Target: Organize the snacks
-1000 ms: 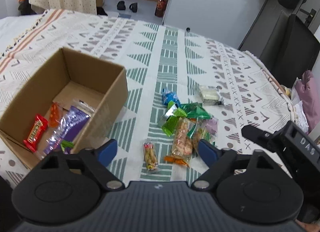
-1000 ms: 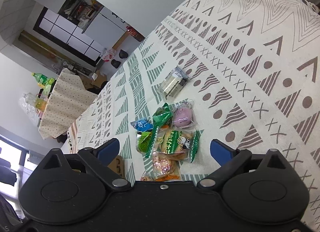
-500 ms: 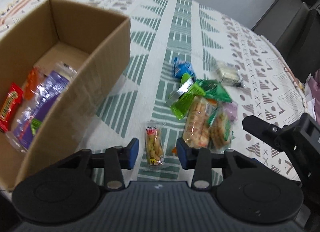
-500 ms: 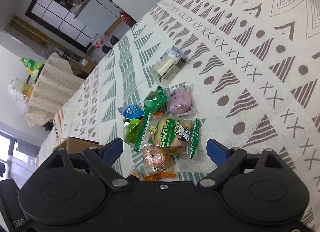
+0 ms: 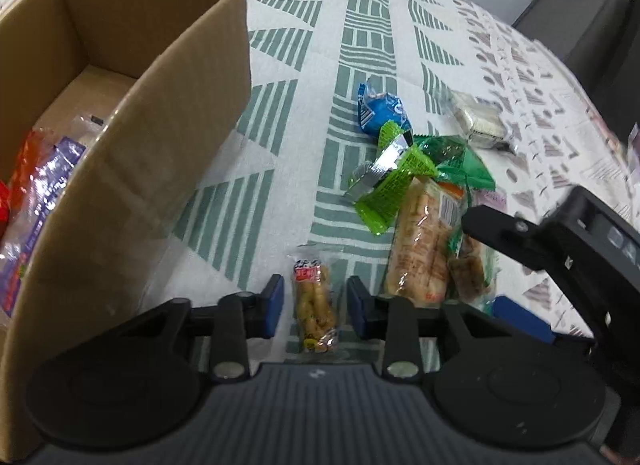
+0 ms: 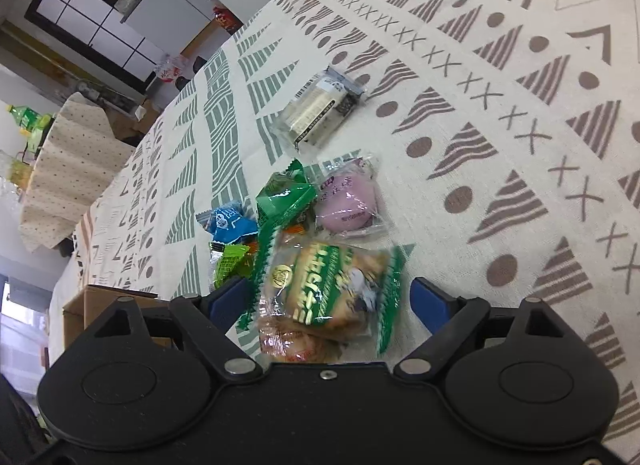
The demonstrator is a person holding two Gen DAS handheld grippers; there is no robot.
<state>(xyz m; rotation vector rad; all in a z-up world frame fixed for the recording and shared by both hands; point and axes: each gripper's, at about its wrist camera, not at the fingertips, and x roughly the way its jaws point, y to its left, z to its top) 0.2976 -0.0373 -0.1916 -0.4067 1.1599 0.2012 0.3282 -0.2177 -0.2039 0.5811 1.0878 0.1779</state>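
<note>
As their jaws close in, the left tongs (image 5: pixel 315 305) straddle a small nut packet (image 5: pixel 316 311) lying on the patterned cloth (image 5: pixel 280 137); gaps show on both sides of the wrapper, so the blue pads (image 5: pixel 271 305) do not yet press on it. To the left stands an open cardboard box (image 5: pixel 168 153), already holding a purple packet (image 5: pixel 44 185) and an orange one (image 5: pixel 26 161). Right of the nut packet lies the loose pile: a long clear biscuit pack (image 5: pixel 420 253), a lime-green sachet (image 5: pixel 394 189), a dark green bag (image 5: pixel 460 161), a blue wrapper (image 5: pixel 380 109) and, farthest, a clear pack of pale wafers (image 5: pixel 480 121). The right tongs (image 6: pixel 326 301), jaws wide but narrowing, hang over a green-edged cracker bag (image 6: pixel 328 289) at the near end of that pile, pads clear of it. Just beyond sits a purple bun (image 6: pixel 348 201) in clear wrap.
</note>
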